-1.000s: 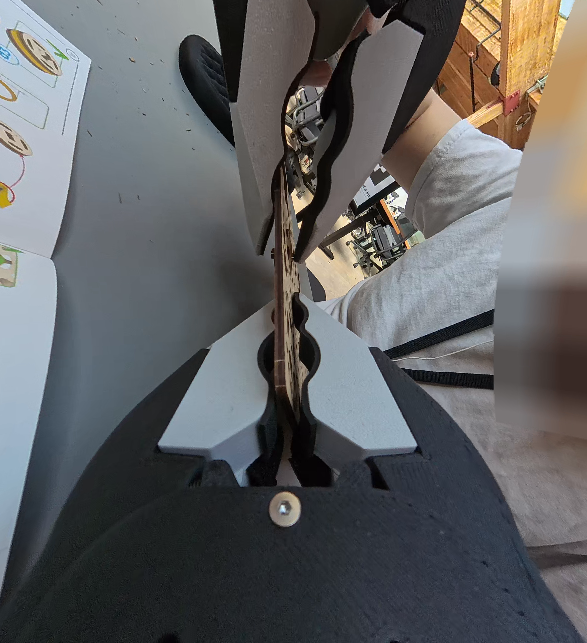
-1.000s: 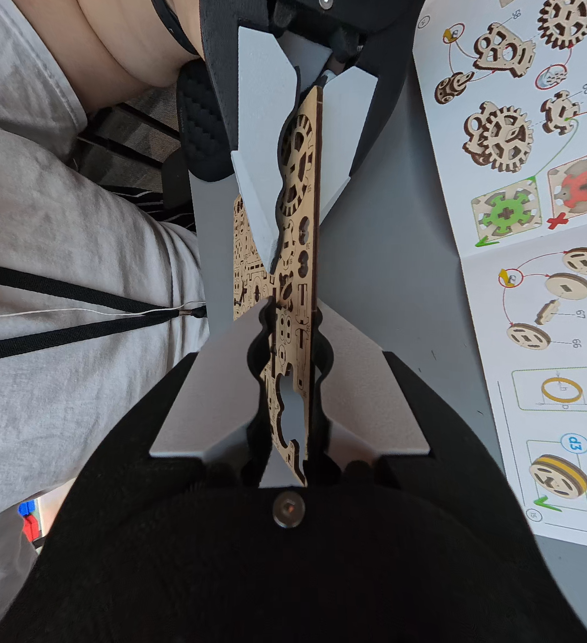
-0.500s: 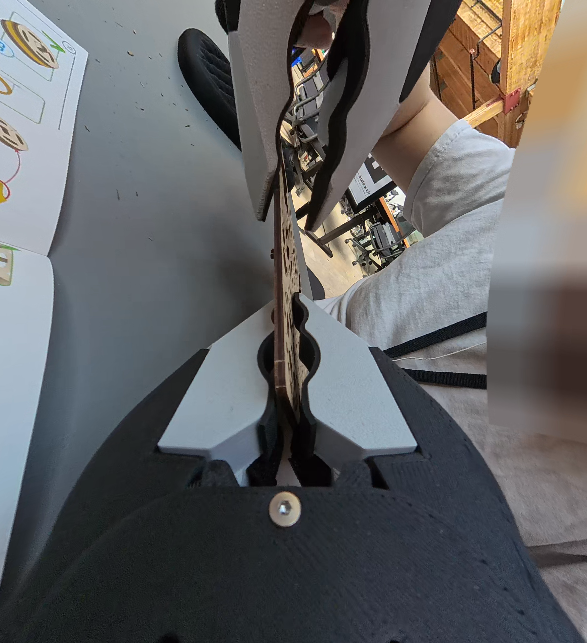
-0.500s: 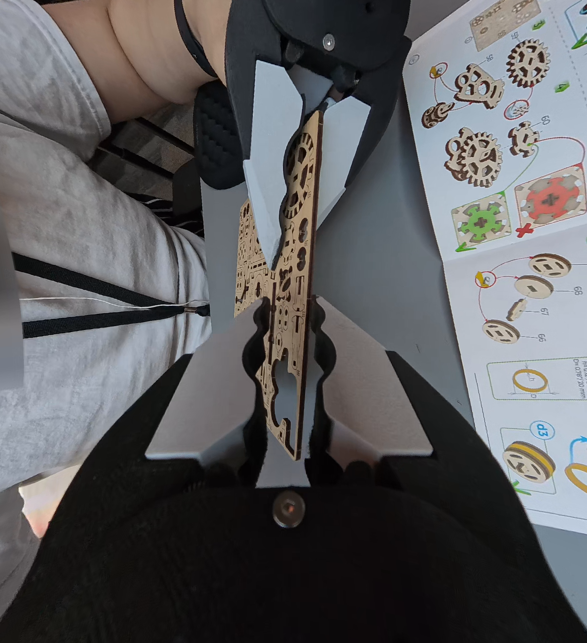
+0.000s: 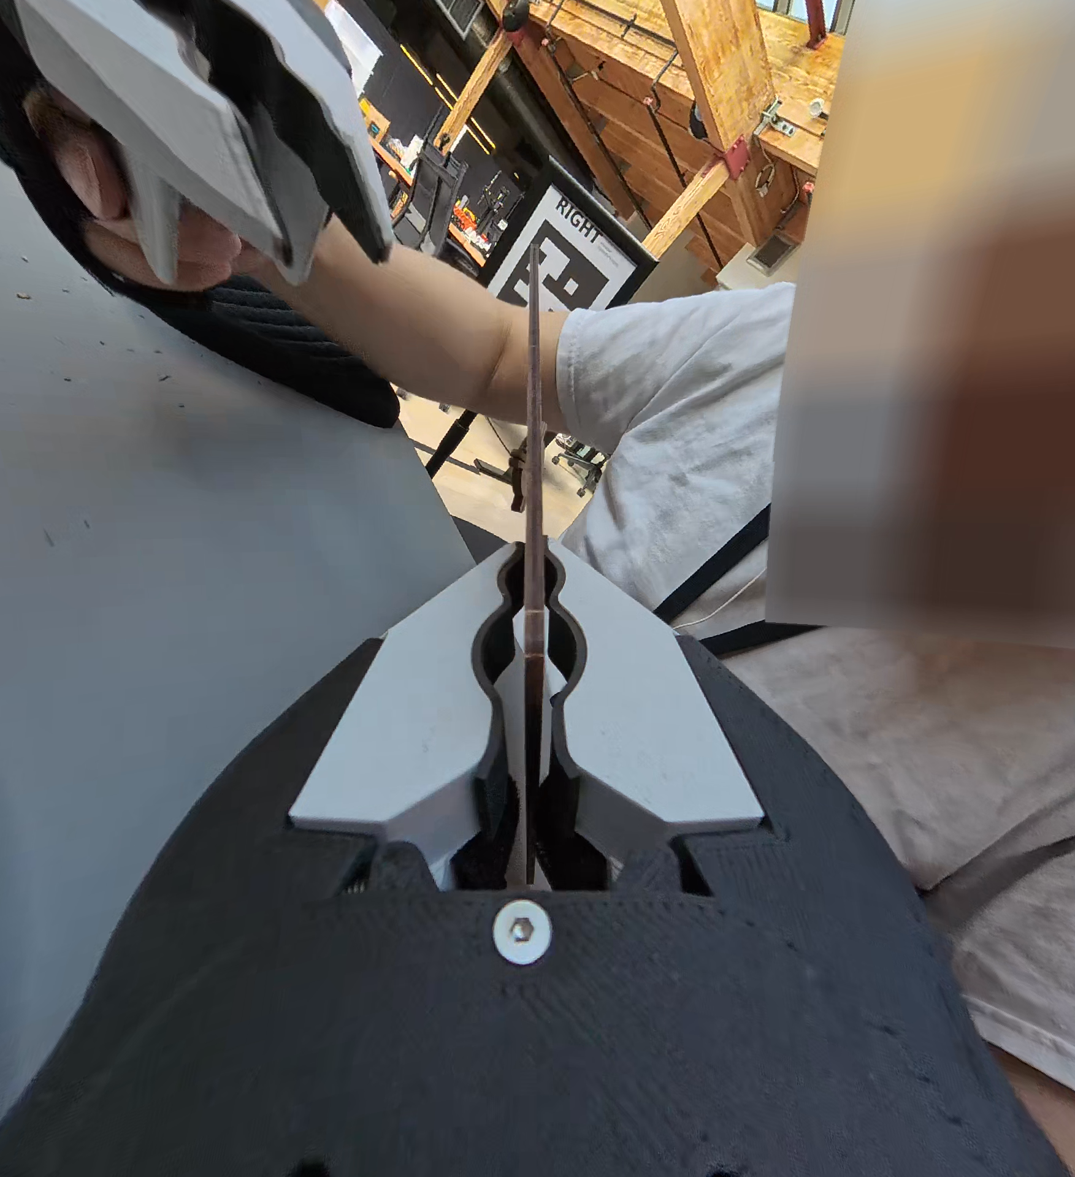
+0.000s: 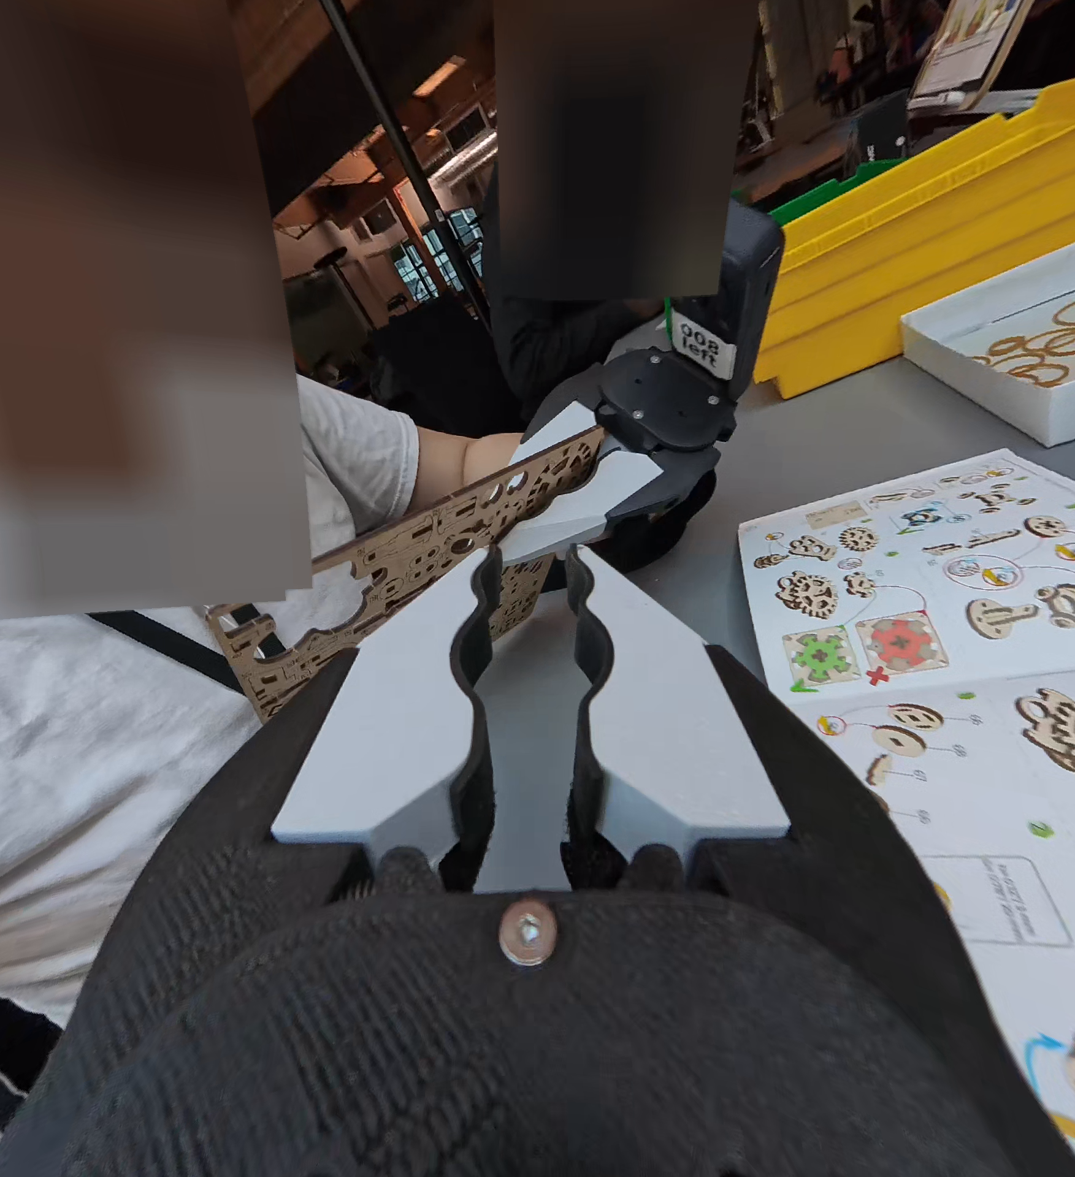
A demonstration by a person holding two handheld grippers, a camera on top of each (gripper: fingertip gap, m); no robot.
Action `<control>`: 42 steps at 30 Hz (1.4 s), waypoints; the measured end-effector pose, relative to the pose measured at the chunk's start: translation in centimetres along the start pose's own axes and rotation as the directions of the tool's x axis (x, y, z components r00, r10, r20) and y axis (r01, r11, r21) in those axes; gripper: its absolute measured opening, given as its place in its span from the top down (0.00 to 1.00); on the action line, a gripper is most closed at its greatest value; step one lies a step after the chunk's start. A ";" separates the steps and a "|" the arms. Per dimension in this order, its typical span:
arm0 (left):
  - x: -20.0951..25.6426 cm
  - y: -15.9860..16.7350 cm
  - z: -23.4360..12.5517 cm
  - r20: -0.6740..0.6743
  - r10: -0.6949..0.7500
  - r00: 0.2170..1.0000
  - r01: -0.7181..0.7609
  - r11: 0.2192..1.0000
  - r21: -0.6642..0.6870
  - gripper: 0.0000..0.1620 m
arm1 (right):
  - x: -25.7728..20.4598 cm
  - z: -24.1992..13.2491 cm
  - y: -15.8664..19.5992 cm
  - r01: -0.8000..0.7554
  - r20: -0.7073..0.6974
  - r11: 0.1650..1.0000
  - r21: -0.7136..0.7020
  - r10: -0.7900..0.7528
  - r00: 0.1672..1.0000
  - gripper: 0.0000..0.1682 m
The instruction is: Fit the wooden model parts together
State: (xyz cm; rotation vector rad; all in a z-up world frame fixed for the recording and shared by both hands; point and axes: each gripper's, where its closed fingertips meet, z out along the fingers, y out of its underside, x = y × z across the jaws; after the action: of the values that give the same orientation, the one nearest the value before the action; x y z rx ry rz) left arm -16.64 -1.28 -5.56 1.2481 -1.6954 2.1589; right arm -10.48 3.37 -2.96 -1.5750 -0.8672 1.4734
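While clamped edge-on between the closed fingers of the left gripper (image 5: pixel 534 560), the laser-cut plywood parts sheet (image 6: pixel 433 560) sits in the air over the near edge of the grey table (image 5: pixel 139 509), in front of the person's white shirt (image 5: pixel 681 395). Right gripper (image 6: pixel 531 557): fingers parted with a clear gap, empty, tips just beside the sheet and the left gripper's grey fingers (image 6: pixel 560 522); from the left wrist view it sits up and to the left, apart from the sheet. Instruction sheet (image 6: pixel 942 637): lies flat on the table to the right. White tray (image 6: pixel 1031 382) of wooden rings: farther back. Yellow bin (image 6: pixel 936 223): behind the tray.
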 end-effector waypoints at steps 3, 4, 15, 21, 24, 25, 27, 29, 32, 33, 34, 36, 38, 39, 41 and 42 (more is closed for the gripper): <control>0.3 -0.4 -0.3 -0.025 -0.003 1.000 0.004 1.000 0.025 1.00 | -0.5 2.7 1.9 0.025 0.045 0.999 -0.041 -0.023 0.999 0.90; 0.3 -0.4 -0.3 -0.027 0.000 1.000 0.001 1.000 0.025 1.00 | -0.6 3.4 2.2 0.021 0.058 0.999 -0.048 -0.018 0.998 0.90; 1.2 -1.0 -0.4 -0.092 -0.009 0.996 0.015 0.998 0.066 1.00 | -2.5 5.5 0.8 -0.033 0.186 0.999 0.031 0.027 0.982 0.93; 1.8 -1.2 -0.4 -0.131 -0.011 0.991 0.021 0.997 0.080 1.00 | -2.7 6.1 0.7 -0.044 0.210 0.998 0.048 0.033 0.977 0.94; 1.8 -1.3 -0.5 -0.130 -0.010 0.991 0.022 0.996 0.088 1.00 | -3.0 6.0 0.4 -0.039 0.218 0.997 0.067 0.023 0.976 0.94; 1.7 -1.4 -0.6 -0.129 -0.014 0.992 0.026 0.995 0.093 1.00 | -3.1 6.0 0.3 -0.040 0.224 0.996 0.074 0.023 0.974 0.96; 1.6 -1.5 -0.7 -0.129 -0.020 0.991 0.033 0.994 0.101 1.00 | -3.1 6.2 0.4 -0.038 0.218 0.997 0.069 0.022 0.976 0.96; 1.6 -1.5 -0.7 -0.125 -0.021 0.992 0.033 0.994 0.100 1.00 | -3.0 6.3 0.4 -0.037 0.210 0.996 0.082 0.019 0.978 0.96; 1.3 -1.6 -1.0 -0.114 -0.030 0.993 0.043 0.992 0.115 1.00 | -2.8 6.2 0.1 -0.056 0.197 0.991 0.120 0.031 0.980 0.98; 1.1 -1.7 -1.1 -0.105 -0.034 0.994 0.047 0.992 0.120 1.00 | -2.5 6.2 0.1 -0.056 0.180 0.990 0.127 0.032 0.983 0.98; 0.9 -1.8 -1.2 -0.095 -0.038 0.995 0.050 0.991 0.128 1.00 | -2.2 6.0 0.1 -0.059 0.160 0.989 0.133 0.037 0.986 0.98; 0.6 -1.9 -1.4 -0.084 -0.043 0.996 0.054 0.989 0.136 1.00 | -1.8 5.9 0.1 -0.073 0.138 0.989 0.129 0.055 0.989 0.98; 0.7 -1.8 -1.3 -0.083 -0.039 0.996 0.050 0.991 0.128 1.00 | -2.0 5.9 0.2 -0.067 0.134 0.991 0.120 0.051 0.990 0.99; 0.7 -1.7 -1.3 -0.080 -0.035 0.996 0.045 0.991 0.125 1.00 | -2.0 5.9 0.3 -0.063 0.127 0.992 0.113 0.049 0.991 0.99; 0.6 -1.8 -1.4 -0.073 -0.032 0.997 0.041 0.991 0.129 1.00 | -1.9 5.9 0.2 -0.052 0.099 0.993 0.110 0.041 0.994 0.99; 0.6 -1.8 -1.4 -0.070 -0.032 0.997 0.041 0.991 0.130 1.00 | -1.9 5.9 0.3 -0.045 0.089 0.993 0.106 0.036 0.995 0.99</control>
State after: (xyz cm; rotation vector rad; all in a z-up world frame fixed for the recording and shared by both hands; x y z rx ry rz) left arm -16.75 0.33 -3.88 1.2120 -1.5151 2.2958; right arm -16.49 2.16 -2.40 -1.4664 -0.7950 1.6005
